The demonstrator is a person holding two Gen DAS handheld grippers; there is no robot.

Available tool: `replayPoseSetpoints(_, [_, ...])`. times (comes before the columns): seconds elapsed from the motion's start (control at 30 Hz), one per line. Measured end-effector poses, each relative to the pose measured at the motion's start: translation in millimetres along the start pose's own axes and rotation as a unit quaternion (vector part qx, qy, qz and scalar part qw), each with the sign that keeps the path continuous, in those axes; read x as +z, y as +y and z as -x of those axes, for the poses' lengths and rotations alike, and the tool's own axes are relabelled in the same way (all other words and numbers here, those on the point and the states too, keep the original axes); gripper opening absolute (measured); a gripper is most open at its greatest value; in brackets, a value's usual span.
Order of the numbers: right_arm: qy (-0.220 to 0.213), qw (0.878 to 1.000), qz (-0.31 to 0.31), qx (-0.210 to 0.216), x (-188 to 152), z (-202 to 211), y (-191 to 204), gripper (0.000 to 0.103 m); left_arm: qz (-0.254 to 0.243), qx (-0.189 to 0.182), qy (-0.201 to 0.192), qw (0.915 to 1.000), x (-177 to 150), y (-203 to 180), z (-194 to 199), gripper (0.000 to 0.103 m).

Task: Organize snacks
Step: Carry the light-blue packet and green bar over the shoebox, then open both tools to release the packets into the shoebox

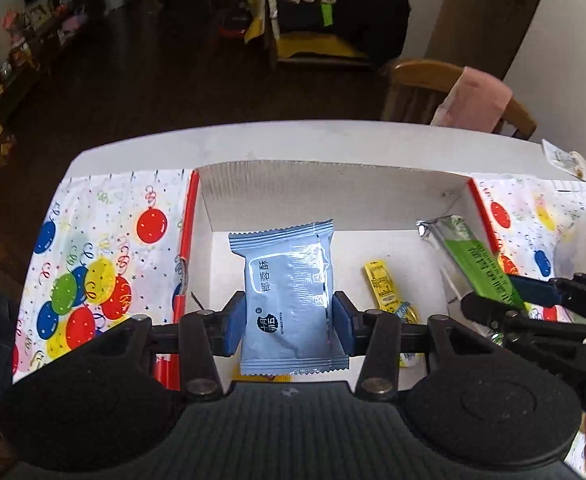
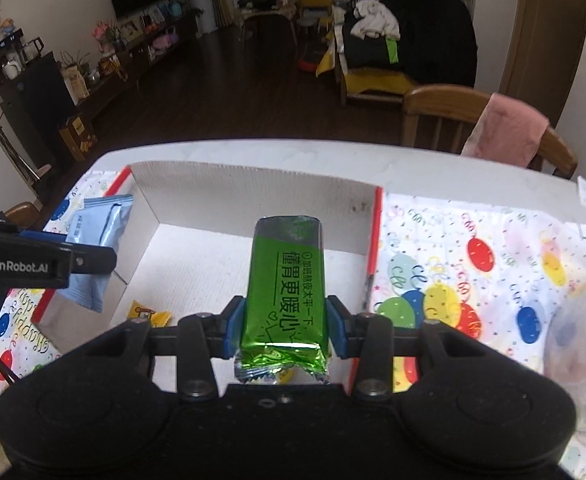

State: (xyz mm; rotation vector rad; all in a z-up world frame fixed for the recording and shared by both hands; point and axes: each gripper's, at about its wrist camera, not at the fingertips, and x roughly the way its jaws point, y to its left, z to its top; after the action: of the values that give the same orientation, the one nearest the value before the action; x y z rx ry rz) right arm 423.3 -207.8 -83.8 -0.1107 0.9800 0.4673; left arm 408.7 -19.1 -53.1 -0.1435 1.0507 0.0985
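Observation:
My left gripper is shut on a light blue snack packet and holds it over the open white cardboard box. The packet also shows in the right wrist view. My right gripper is shut on a green foil snack bar over the same box; the bar also shows in the left wrist view. A yellow snack packet lies on the box floor between the two grippers, and it also shows in the right wrist view.
The box stands on a balloon-print tablecloth over a white table. A wooden chair with a pink cloth stands behind the table. A translucent plastic bag lies at the right. A small packet lies at the far right edge.

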Motion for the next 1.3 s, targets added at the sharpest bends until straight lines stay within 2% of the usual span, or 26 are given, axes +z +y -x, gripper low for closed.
replayPoseSetpoints(0.33, [0.061,0.998,0.030,-0.005,11,-53,16,0.041,0.019,0.022,0.057,0.9979,14,7,-50,0.045])
replayPoseSetpoints(0.7, [0.109,0.991,0.072,-0.017,7,-84,30,0.041,-0.006,0.047,0.100,0.9939,13,2,-83,0.045])
replayPoseSetpoints(1.07, [0.127,0.989,0.077,-0.023,4,-95,33,0.041,-0.036,0.068,0.113,0.9906,11,-2,-89,0.045])
replayPoseSetpoints(1.3, [0.119,0.990,0.069,-0.026,0,-92,32,0.042,-0.037,0.060,0.096,0.9929,9,-2,-82,0.045])
